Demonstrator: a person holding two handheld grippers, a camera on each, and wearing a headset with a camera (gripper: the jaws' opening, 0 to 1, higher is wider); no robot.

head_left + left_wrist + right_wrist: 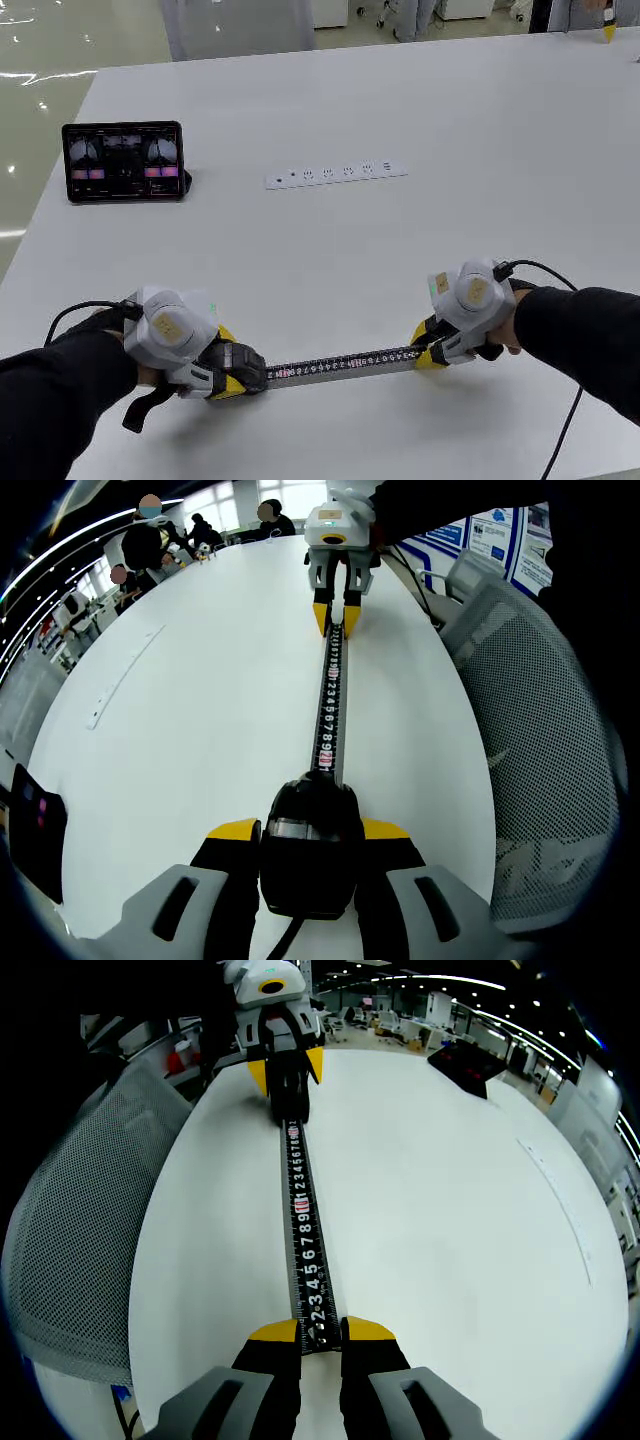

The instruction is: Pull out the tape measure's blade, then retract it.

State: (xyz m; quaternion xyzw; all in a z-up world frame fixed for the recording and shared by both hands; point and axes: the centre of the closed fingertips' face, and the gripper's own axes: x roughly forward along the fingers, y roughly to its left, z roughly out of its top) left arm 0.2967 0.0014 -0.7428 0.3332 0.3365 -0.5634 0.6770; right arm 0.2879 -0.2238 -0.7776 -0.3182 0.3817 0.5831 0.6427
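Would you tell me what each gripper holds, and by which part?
Left gripper clamps the tape measure's case; right gripper pinches the blade at its tip.

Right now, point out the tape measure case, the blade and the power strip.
tape measure case (310,845), left gripper view, middle of its black body
blade (302,1230), right gripper view, numbered face midway along
power strip (335,173), head view, middle of its white top

black sleeves (50,400), grey yellow-tipped grippers (232,362) (424,346)
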